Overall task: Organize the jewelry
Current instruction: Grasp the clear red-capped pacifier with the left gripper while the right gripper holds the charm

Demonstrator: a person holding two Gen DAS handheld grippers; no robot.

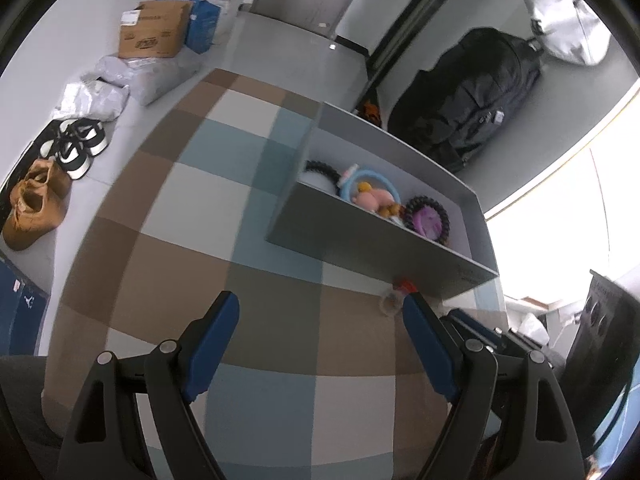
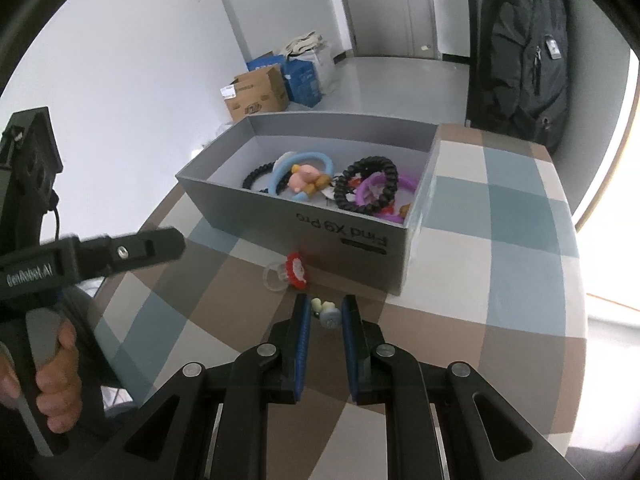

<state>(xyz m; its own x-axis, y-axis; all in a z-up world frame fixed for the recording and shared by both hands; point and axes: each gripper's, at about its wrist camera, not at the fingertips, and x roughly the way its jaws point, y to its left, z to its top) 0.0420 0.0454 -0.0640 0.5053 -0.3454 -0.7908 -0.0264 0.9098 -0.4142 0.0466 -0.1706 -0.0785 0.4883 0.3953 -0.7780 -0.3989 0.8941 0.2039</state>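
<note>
An open grey box (image 2: 320, 216) stands on the checked tablecloth (image 2: 500, 264) and holds black coil hair ties (image 2: 366, 184), a blue ring with a pink doll (image 2: 304, 176) and purple rings. My right gripper (image 2: 326, 312) hovers just in front of the box, shut on a small pale green and grey-blue trinket (image 2: 328, 314). A clear ring with a red charm (image 2: 294, 270) lies on the cloth by the box's front wall. My left gripper (image 1: 320, 300) hangs open over the cloth, left of the grey box (image 1: 360, 240), with nothing between its fingers. The red-charm ring (image 1: 394, 294) lies near its right fingertip.
A black backpack (image 1: 472, 112) leans beyond the table. Cardboard and blue boxes (image 1: 156, 32), plastic bags and shoes (image 1: 76, 148) line the floor along the wall. A hand (image 2: 56, 360) holds the left gripper's handle at the left of the right wrist view. The table's round edge (image 2: 576, 320) curves right.
</note>
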